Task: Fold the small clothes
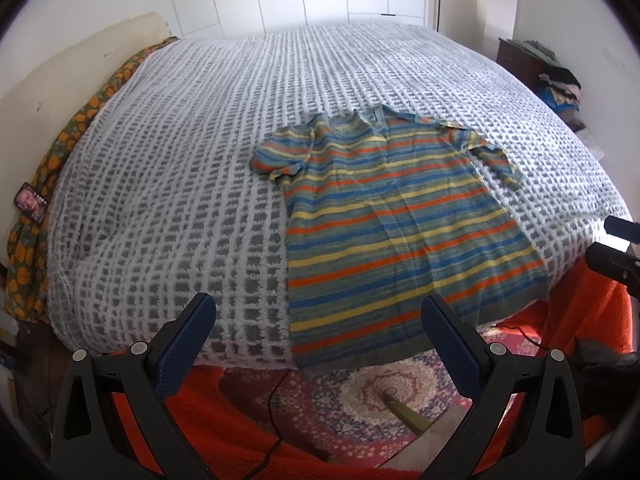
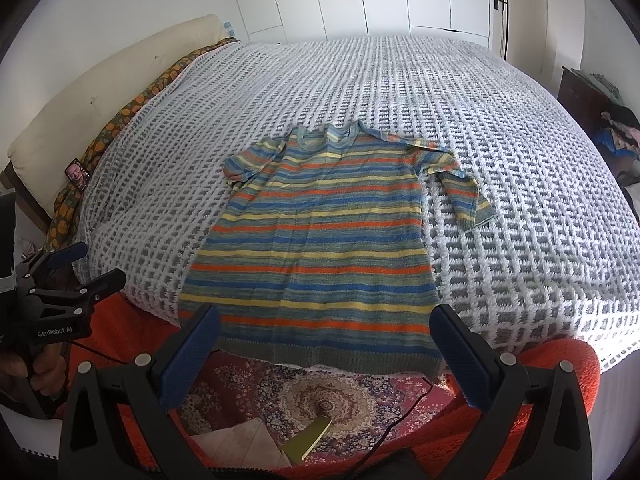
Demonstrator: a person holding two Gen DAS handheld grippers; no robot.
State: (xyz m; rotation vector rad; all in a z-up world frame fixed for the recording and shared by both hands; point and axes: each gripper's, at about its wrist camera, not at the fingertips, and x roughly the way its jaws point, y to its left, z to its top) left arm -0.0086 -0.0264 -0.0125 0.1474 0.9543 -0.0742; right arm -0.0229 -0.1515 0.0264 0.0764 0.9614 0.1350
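Observation:
A small short-sleeved shirt (image 1: 400, 216) (image 2: 316, 240) with blue, yellow, orange and green stripes lies flat on the bed, neck away from me, hem at the near edge of the mattress. Both sleeves are spread out to the sides. My left gripper (image 1: 318, 320) hangs open just short of the hem, over the bed's near edge, with nothing between its fingers. My right gripper (image 2: 326, 330) is open as well, its blue pads flanking the hem from in front. The left gripper (image 2: 86, 268) also shows at the left of the right wrist view, held in a hand.
The bed carries a white and grey waffle blanket (image 1: 200, 160) (image 2: 500, 160). An orange throw (image 1: 240, 420) and a patterned rug (image 2: 320, 400) lie below the near edge. A phone (image 2: 77, 174) rests by the cream headboard (image 2: 100, 92). A dark cabinet (image 1: 520, 60) with piled clothes stands at the right.

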